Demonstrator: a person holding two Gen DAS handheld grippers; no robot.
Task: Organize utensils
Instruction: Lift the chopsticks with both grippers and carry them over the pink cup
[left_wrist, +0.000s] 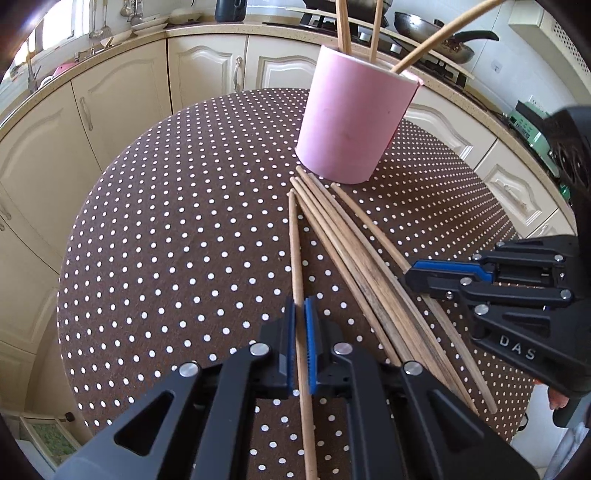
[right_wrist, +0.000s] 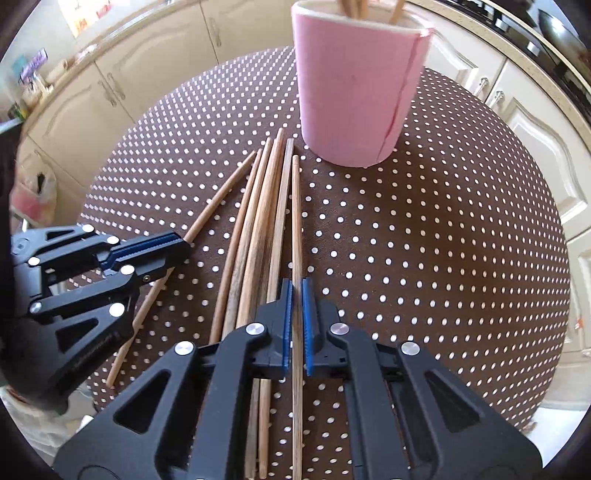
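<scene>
A pink cup stands at the far side of the dotted brown table, with a few chopsticks upright in it. Several loose wooden chopsticks lie fanned in front of the cup. My left gripper is shut on the leftmost chopstick, which lies apart from the bundle. My right gripper is shut on the rightmost chopstick. Both held sticks lie low along the tablecloth.
Cream kitchen cabinets and a curved counter ring the round table. A stove with a pan sits behind the cup. The table edge drops off close on the left and right of the grippers.
</scene>
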